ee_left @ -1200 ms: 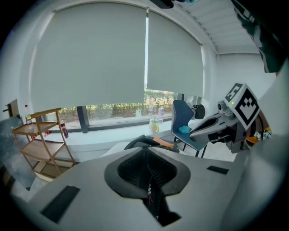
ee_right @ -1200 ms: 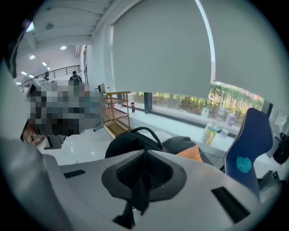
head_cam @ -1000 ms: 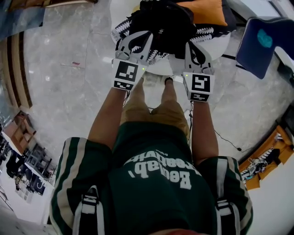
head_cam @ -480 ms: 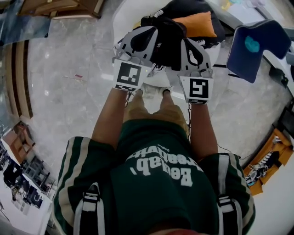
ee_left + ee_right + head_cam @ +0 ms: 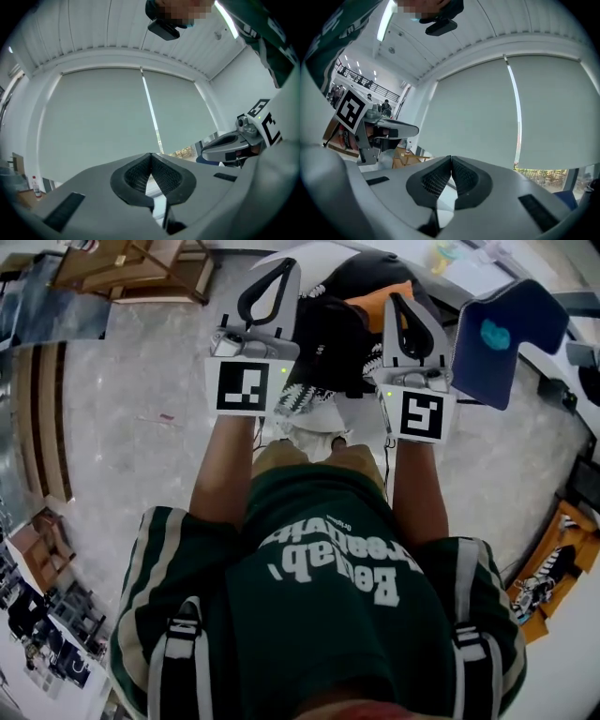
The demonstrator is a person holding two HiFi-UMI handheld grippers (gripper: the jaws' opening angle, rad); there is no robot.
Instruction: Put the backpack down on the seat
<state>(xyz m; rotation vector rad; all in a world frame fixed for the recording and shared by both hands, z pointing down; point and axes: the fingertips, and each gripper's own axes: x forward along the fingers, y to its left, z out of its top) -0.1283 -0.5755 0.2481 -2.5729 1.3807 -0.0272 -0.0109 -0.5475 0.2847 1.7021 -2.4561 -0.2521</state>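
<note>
The black backpack point(image 5: 330, 332) lies on the white round seat point(image 5: 356, 411) in the head view, between my two grippers and below them. My left gripper point(image 5: 281, 268) is raised and points up, shut, with nothing between its pads point(image 5: 151, 155). My right gripper point(image 5: 401, 302) stands the same way to the right of the backpack, pads point(image 5: 451, 159) pressed together and empty. Both gripper views look at a window blind and ceiling, not at the backpack. Each gripper shows in the other's view: the right gripper point(image 5: 232, 144) and the left gripper point(image 5: 382, 129).
An orange cushion point(image 5: 375, 294) and a black-and-white zigzag fabric point(image 5: 298, 399) share the seat. A dark blue chair point(image 5: 502, 334) stands at the right. Wooden furniture point(image 5: 131, 263) is at the top left. The person's legs and feet point(image 5: 314, 442) are close to the seat.
Both grippers have lifted off the backpack and tilted upward. The backpack stays on the seat. The head view has shifted a little.
</note>
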